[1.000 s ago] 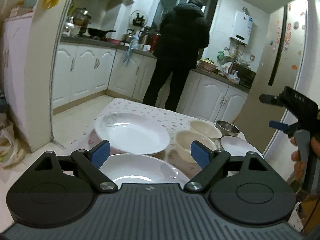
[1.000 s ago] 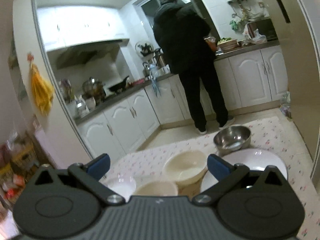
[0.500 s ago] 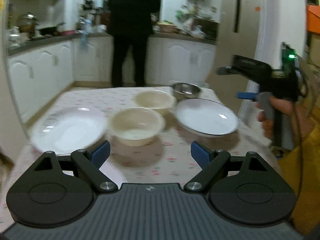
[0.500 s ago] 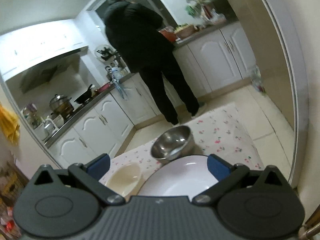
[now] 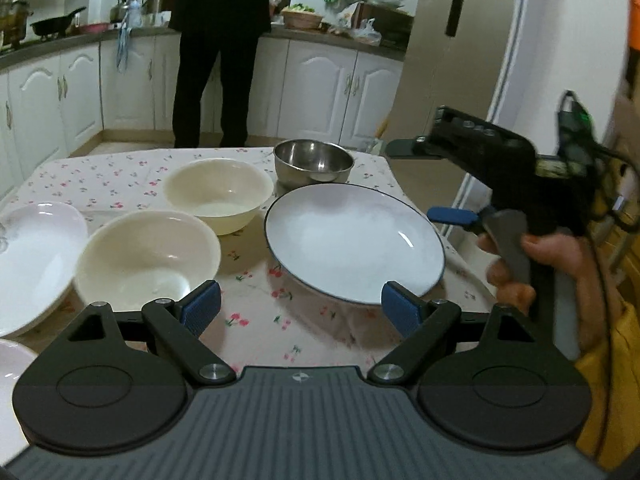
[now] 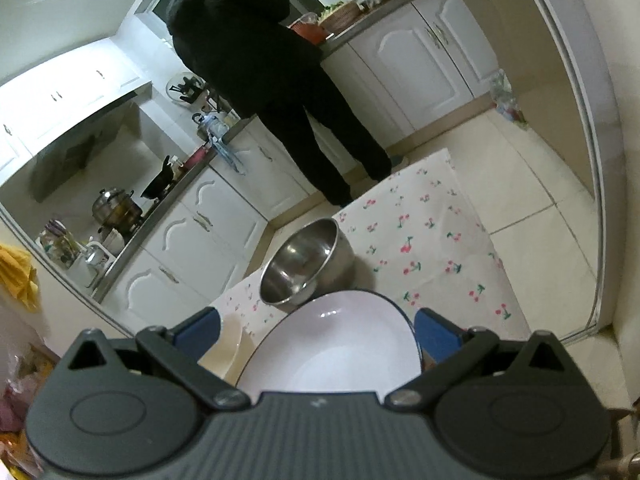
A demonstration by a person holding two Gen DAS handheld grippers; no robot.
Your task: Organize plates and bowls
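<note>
A table under a cream cloth printed with red cherries point(image 5: 256, 316) stands in a white kitchen, with arched cabinet doors point(image 5: 320, 92) along a grey counter and pale floor tiles point(image 6: 532, 196) beyond; a person in dark clothes point(image 5: 216, 40) stands at the counter, back turned. On the cloth sit a steel bowl point(image 5: 314, 162) at the far edge, a cream bowl point(image 5: 218, 196) left of it, a second cream bowl point(image 5: 148, 256) nearer, a blue-rimmed white plate point(image 5: 354, 242) to the right, and a white plate point(image 5: 32, 260) at the left edge. The left gripper point(image 5: 300, 312) hangs above the near part of the cloth with its blue pads spread wide and nothing between them. The right gripper point(image 6: 316, 334) is also spread, its pads on either side of the blue-rimmed plate's near rim without clearly touching it; from the left wrist view a hand point(image 5: 532, 264) wraps its handle at the table's right side. Compared with half a second ago, the left view has closed in – the blue-rimmed plate and nearer cream bowl fill more of the picture – and the right view has tipped lower, so the plate sits deeper between its pads. The left-edge plate is cut off by the frame, another white rim point(image 5: 12, 364) barely shows at bottom left – too little to identify – and the blue-rimmed plate's near edge is hidden behind the right gripper's body.
</note>
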